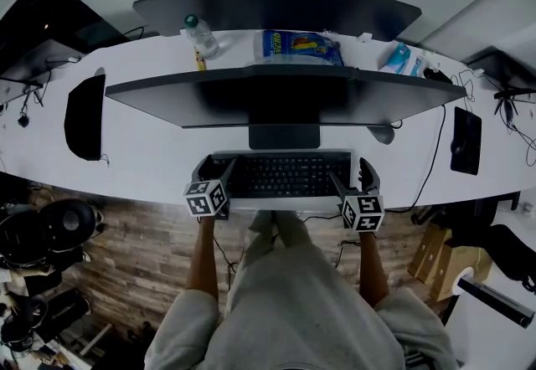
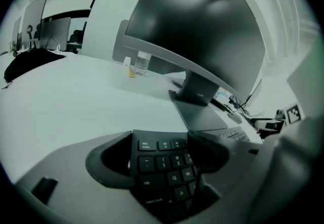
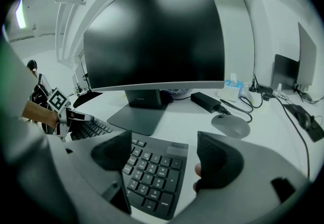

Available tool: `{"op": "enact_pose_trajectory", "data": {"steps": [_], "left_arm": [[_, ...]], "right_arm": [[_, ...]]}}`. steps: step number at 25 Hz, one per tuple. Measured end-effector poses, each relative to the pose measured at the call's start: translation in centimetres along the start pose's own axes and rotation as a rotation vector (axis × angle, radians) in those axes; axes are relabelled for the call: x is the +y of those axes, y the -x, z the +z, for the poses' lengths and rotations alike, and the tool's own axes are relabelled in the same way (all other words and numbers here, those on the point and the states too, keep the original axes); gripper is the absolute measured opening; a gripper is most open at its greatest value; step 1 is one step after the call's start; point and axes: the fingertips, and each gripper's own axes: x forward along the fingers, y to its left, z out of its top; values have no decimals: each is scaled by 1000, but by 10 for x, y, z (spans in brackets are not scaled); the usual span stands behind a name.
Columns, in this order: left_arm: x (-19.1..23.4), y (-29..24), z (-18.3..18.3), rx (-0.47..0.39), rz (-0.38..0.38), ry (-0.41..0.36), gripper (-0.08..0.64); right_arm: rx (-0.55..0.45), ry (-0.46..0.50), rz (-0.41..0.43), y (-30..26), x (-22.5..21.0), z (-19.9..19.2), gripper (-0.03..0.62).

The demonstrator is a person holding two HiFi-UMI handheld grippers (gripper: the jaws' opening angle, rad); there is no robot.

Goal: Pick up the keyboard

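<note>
**Q:** Where does the keyboard point(image 1: 285, 176) lie?
**A:** It lies flat on the white desk point(image 1: 151, 151), just short of the monitor point(image 1: 285, 96), with one gripper at each end.

**Q:** What is the state of the left gripper point(image 2: 159, 154)?
**A:** Released. In the left gripper view its jaws stand apart. The outer jaw sits at the keyboard's left edge and the inner jaw sits over the keys. The corner carrying esc, tab and Q fills the gap between them. Whether the outer jaw touches the edge cannot be told.

**Q:** And the right gripper point(image 3: 167, 154)?
**A:** Also released. In the right gripper view the inner jaw hangs over the keys at the left of the numeric pad. The outer jaw stands clear of the keyboard's right edge, and a strip of bare desk shows between that edge and the jaw. The numeric pad sits between the jaws, nearer the inner one.

**Q:** What lies beyond the jaws?
**A:** Ahead of the right jaws is the monitor's stand base point(image 3: 139, 116). Ahead and toward the outer jaw are a grey mouse point(image 3: 230, 125) and a black power adapter point(image 3: 205, 101) with its cable. Far ahead of the left jaws, past the monitor's edge, stands a clear water bottle point(image 2: 142, 62).
</note>
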Motion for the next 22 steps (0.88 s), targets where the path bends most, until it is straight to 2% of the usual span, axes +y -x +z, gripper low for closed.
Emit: {"op": "enact_pose_trajectory", "data": {"steps": [22], "left_arm": [[-1, 1, -1, -1, 6, -1, 322]], "right_arm": [[125, -168, 50, -54, -15, -38, 390]]}}
